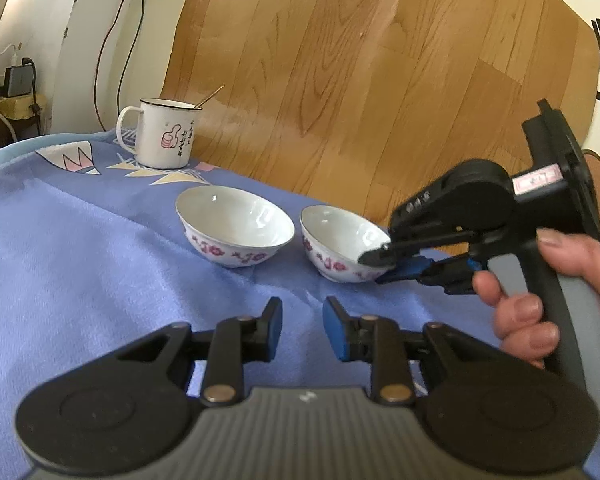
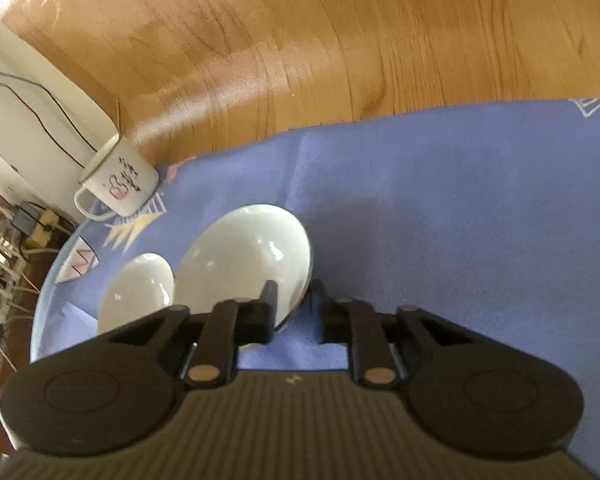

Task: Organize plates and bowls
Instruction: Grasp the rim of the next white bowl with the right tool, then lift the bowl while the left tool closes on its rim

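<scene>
Two white bowls with pink flower patterns sit side by side on the blue cloth. The left bowl [image 1: 234, 226] stands free; it also shows in the right wrist view [image 2: 138, 290]. My right gripper [image 1: 382, 266] is shut on the right-hand rim of the right bowl [image 1: 338, 242], one finger inside and one outside. In the right wrist view the same bowl [image 2: 244, 260] sits between the fingers of the right gripper [image 2: 294, 300]. My left gripper [image 1: 302, 320] is open and empty, low over the cloth in front of both bowls.
A white enamel mug [image 1: 162, 134] with a thumbs-up print stands at the far left of the cloth [image 1: 80, 260]; it also shows in the right wrist view [image 2: 118, 184]. Wooden floor [image 1: 380, 80] lies beyond the table edge. Cables and a power strip [image 1: 18, 80] are at the far left.
</scene>
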`<state>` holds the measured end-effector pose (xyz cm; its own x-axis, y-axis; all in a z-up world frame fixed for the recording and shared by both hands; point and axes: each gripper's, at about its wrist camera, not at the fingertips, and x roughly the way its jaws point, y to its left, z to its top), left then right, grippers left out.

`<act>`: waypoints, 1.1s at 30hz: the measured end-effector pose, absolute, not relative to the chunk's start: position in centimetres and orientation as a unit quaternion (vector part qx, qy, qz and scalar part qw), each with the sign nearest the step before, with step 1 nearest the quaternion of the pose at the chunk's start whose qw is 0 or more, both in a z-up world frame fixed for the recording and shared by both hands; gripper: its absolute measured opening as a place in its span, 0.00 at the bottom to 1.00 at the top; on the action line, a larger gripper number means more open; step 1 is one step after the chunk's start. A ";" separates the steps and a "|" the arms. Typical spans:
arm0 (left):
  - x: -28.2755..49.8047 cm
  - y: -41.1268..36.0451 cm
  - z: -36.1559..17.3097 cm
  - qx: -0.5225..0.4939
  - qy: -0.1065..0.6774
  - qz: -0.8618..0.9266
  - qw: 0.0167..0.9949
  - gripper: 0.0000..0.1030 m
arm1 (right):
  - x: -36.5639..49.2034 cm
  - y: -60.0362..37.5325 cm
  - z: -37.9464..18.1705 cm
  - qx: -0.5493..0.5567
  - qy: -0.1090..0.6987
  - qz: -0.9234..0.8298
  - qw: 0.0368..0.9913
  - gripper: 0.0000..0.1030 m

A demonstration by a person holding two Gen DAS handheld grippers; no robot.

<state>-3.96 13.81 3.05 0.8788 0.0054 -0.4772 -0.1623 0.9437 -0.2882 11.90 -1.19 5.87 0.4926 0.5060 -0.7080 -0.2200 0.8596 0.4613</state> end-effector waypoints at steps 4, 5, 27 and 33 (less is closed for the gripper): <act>-3.8 14.3 2.9 -0.173 0.245 0.045 0.953 0.25 | 10.2 -2.1 6.6 0.126 0.444 0.218 0.860 0.06; -3.9 14.3 2.9 -0.175 0.244 0.045 0.953 0.25 | 9.9 -2.5 6.7 0.121 0.444 0.219 0.860 0.06; -3.7 6.3 2.8 -0.120 0.317 -0.088 0.937 0.11 | 0.3 -13.2 6.8 0.128 0.444 0.234 0.855 0.13; -3.5 6.2 3.0 -0.139 0.344 -0.079 0.925 0.10 | -1.0 -13.1 6.5 0.112 0.409 0.230 0.876 0.14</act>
<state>-3.49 6.20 2.99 0.7513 -0.2422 -0.6139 0.0508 0.9487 -0.3121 -1.00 -13.10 6.55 0.5585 0.4950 -0.6657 -0.3123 0.8689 0.3841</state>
